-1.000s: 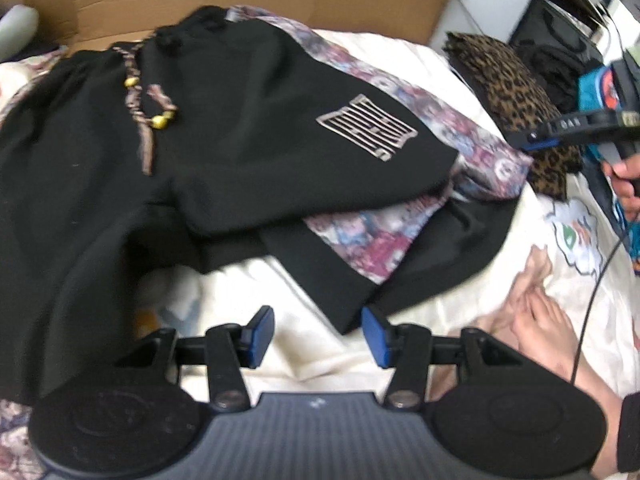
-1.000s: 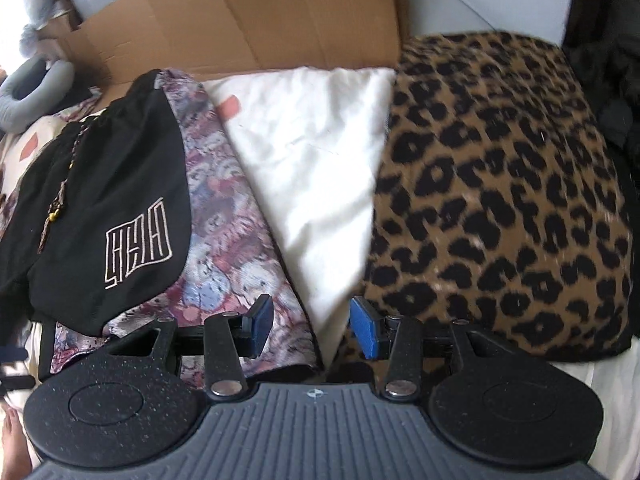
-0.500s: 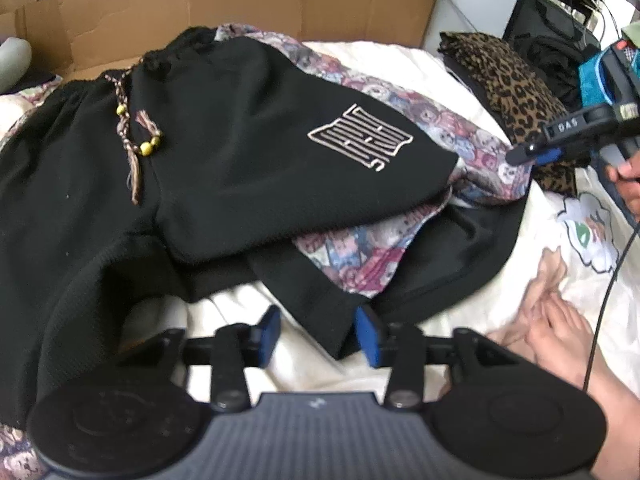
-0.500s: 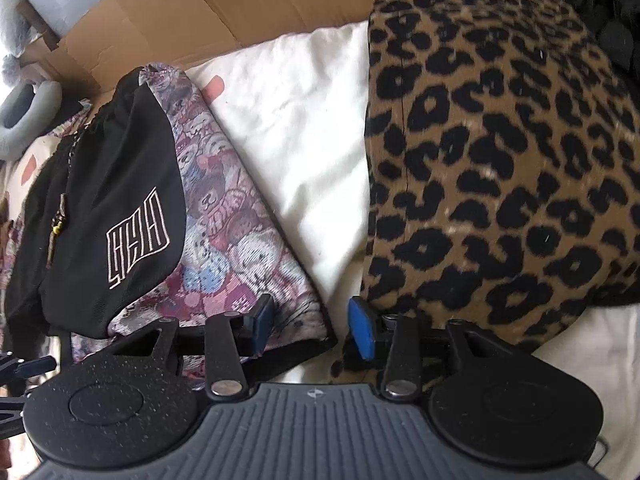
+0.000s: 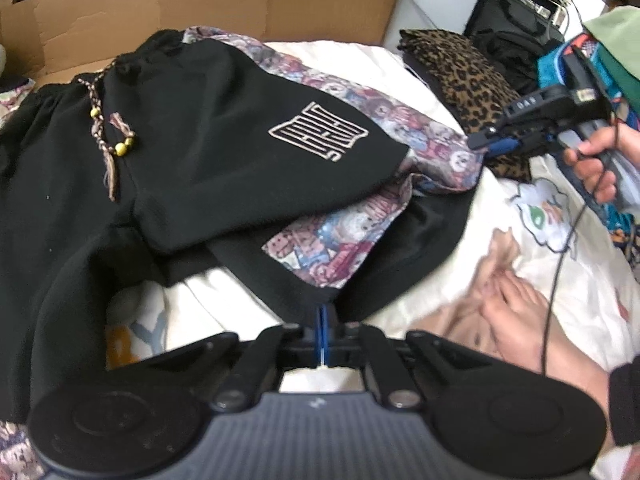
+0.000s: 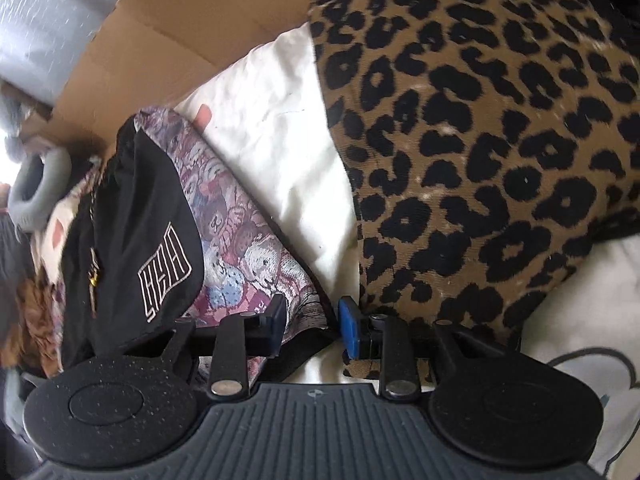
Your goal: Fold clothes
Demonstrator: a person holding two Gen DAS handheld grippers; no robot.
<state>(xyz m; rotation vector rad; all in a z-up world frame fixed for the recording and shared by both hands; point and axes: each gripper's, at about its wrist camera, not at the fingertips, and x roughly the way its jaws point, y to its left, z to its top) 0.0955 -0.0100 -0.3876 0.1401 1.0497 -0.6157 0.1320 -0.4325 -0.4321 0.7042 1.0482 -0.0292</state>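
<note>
Black shorts [image 5: 224,128] with patterned side panels, a beige logo and a beaded drawstring lie spread on the white bedsheet [image 5: 452,312]. My left gripper [image 5: 322,328] is shut on the near corner of the black leg hem. In the right wrist view the shorts [image 6: 136,216] lie at the left. My right gripper [image 6: 312,326] straddles the patterned hem edge. Its jaws are closing with the fabric between them, and the right pad stands clear of the cloth. From the left wrist view the right gripper [image 5: 486,140] hangs at the shorts' far right edge, held by a hand [image 5: 596,164].
A folded leopard-print garment [image 6: 480,140] lies just right of my right gripper. Flattened cardboard [image 5: 200,4] stands behind the shorts. Bare feet [image 5: 504,300] rest on the sheet at the right. A grey ring cushion [image 6: 36,192] sits at the far left. A cable [image 5: 560,264] hangs over the feet.
My left jaws have closed onto the black hem corner. The right gripper rolled, sank toward the patterned hem edge, and its jaws narrowed.
</note>
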